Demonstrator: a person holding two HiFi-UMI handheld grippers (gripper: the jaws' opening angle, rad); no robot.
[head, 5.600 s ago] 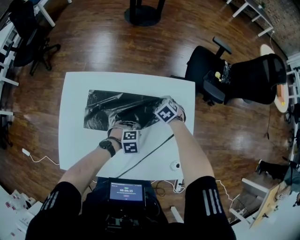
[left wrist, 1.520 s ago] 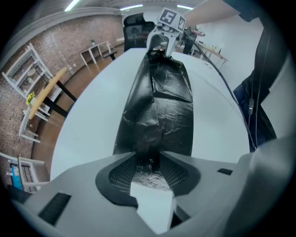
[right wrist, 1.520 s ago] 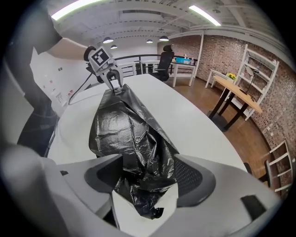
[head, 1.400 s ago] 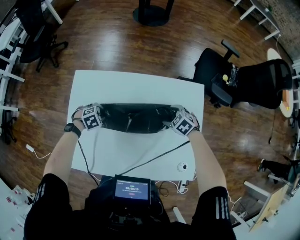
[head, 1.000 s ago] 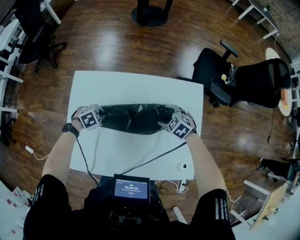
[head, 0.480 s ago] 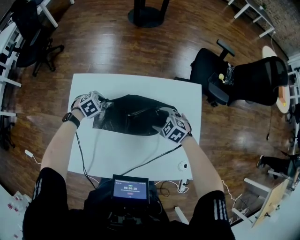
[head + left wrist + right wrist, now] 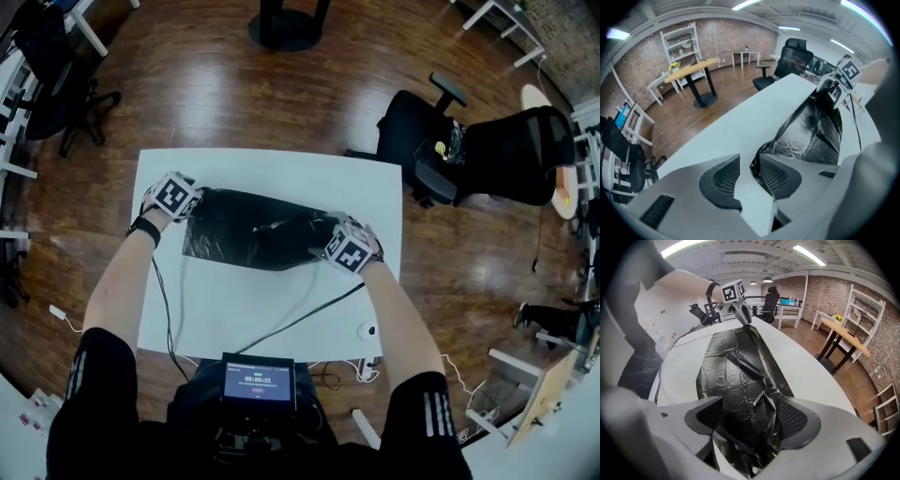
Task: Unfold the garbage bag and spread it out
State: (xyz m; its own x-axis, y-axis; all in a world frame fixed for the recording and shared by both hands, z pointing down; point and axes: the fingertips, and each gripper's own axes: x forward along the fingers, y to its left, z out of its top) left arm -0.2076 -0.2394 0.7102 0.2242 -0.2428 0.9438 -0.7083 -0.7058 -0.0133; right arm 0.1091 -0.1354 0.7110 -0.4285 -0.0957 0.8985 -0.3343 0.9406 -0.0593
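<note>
Since the earlier head view, where the garbage bag (image 7: 251, 239) hung as a narrow band pulled taut between the two tools, the left gripper (image 7: 746, 163) has carried its end toward the far left part of the table (image 7: 272, 169), and the band has broadened into a wider dark sheet.

**Tool state.** The left gripper's jaws have just been opening. They now stand apart, with bare table showing in the gap and a crumpled bag corner resting against the tip of one jaw, so that end appears to be let go. The right gripper (image 7: 750, 408) has also just widened its jaws. Bunched film lies between them, but the pads do not seem to press on it.

**Step in hand.** This is judged to be the laying-down phase, in which the stretched bag is released onto the tabletop.

**Next move.** A fold or edge that is not yet flat probably needs to be found and gripped again, then drawn outward low and slowly so the thin film does not drag along or spring back.

**Condition of the bag.** The bag is glossy black and heavily creased, and lies across the middle of the white table. It is flatter toward the left end, while the right end is ridged and gathered. The bag is not yet fully spread.
</note>
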